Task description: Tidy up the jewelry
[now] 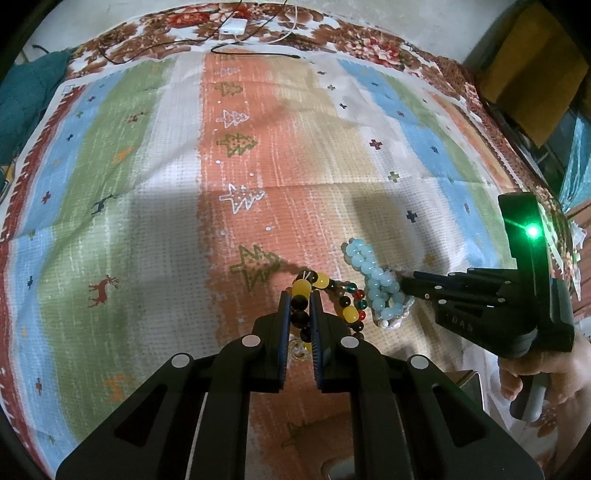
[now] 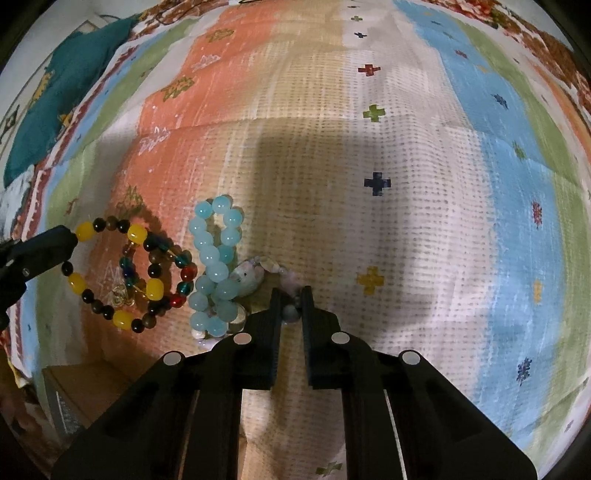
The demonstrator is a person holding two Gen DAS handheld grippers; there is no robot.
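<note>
Two-view plate of beaded jewelry on a striped cloth point(image 1: 155, 192), which is printed with trees, deer and small crosses.

Containers: at the lower left of the right wrist view, a brown box-like object point(image 2: 88, 387) sits at the cloth's edge; its contents cannot be made out.

Left wrist view, lower centre: the left gripper point(image 1: 299, 302) has its jaws narrowed onto the dark beads of the yellow-and-dark bead bracelet point(image 1: 321, 282), which lies on the orange stripe. Just right of it lies the pale blue bead bracelet point(image 1: 369, 266), bunched into a twisted loop, with the right gripper point(image 1: 406, 286) reaching in from the right edge so that its tips meet the far end of that cluster. A hand point(image 1: 546, 373) grips its handle, and a green light glows on its body.

Right wrist view, lower centre: the right gripper point(image 2: 290, 295) is drawn narrow around a small pale bead strand point(image 2: 290, 312), with a grey bead pinched between the pads. This strand, largely hidden in the other view, runs from the pale blue bead bracelet point(image 2: 214, 266). A thin strand of red and teal beads point(image 2: 184, 273) lies inside the loop of the yellow-and-dark bead bracelet point(image 2: 122, 273).

Surroundings: a white charger with cables point(image 1: 232, 27) lies at the upper centre of the left wrist view; a teal cloth point(image 2: 62, 92) occupies the upper left of the right wrist view.
</note>
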